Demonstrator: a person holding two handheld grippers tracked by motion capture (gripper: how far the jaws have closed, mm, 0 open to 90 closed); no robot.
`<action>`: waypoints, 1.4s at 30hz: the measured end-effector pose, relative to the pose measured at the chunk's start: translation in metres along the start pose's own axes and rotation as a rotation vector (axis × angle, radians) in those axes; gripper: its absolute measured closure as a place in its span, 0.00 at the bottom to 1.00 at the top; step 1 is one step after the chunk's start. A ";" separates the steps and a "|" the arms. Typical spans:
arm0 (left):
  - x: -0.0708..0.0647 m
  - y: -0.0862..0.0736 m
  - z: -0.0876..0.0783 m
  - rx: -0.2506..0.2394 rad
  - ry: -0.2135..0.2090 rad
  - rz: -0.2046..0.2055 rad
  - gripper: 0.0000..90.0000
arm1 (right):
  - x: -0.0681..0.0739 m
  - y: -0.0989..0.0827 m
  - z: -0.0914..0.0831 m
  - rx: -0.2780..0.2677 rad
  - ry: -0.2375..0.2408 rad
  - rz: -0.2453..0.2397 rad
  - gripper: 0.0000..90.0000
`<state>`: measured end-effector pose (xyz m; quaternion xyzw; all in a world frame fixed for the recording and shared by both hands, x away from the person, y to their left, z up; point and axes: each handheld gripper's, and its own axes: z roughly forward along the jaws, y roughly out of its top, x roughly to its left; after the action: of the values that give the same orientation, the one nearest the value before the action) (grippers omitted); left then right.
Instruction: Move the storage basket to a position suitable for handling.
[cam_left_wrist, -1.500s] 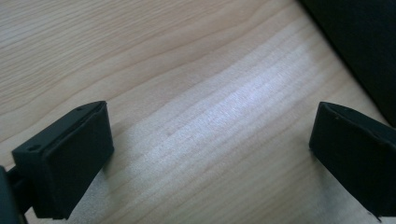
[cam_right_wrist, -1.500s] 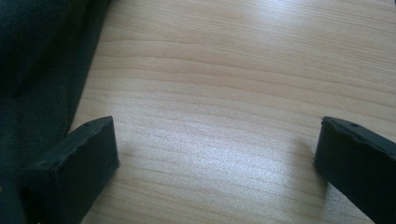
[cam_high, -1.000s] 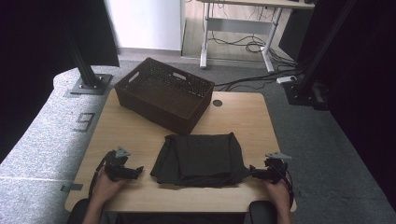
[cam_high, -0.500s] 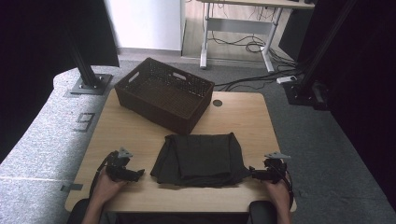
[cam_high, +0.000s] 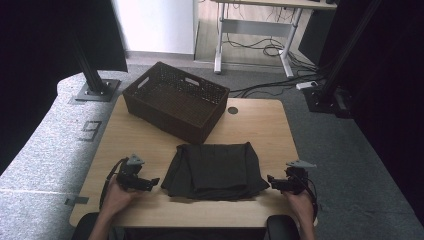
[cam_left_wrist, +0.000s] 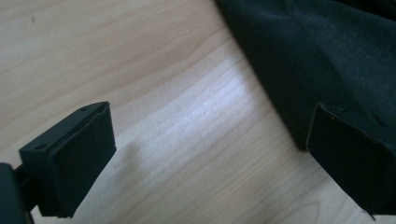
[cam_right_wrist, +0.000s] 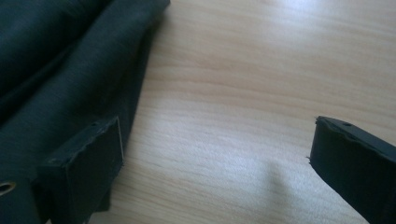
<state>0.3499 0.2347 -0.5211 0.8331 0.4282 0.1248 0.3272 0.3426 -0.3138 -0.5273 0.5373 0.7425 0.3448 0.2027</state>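
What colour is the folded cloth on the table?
Black; the folded cloth shows best in the high view.

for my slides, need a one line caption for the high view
Open left gripper and right gripper flank a folded black cloth before a wicker basket.

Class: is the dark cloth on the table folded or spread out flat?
Folded: the dark cloth lies as a compact rectangle with layered edges, between both open grippers.
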 end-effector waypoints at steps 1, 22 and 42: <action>-0.002 0.006 0.001 -0.005 0.001 0.009 0.03 | 0.002 0.004 -0.001 -0.005 0.015 -0.002 0.03; -0.038 0.080 0.036 -0.062 -0.018 0.091 0.15 | 0.035 0.049 0.019 -0.009 0.117 -0.093 0.10; -0.044 0.093 0.095 -0.004 -0.029 0.020 0.00 | 0.057 0.077 0.074 0.052 0.091 -0.136 0.00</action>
<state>0.4282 0.1188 -0.5290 0.8383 0.4148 0.1167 0.3339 0.4233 -0.2247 -0.5177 0.4745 0.7944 0.3350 0.1779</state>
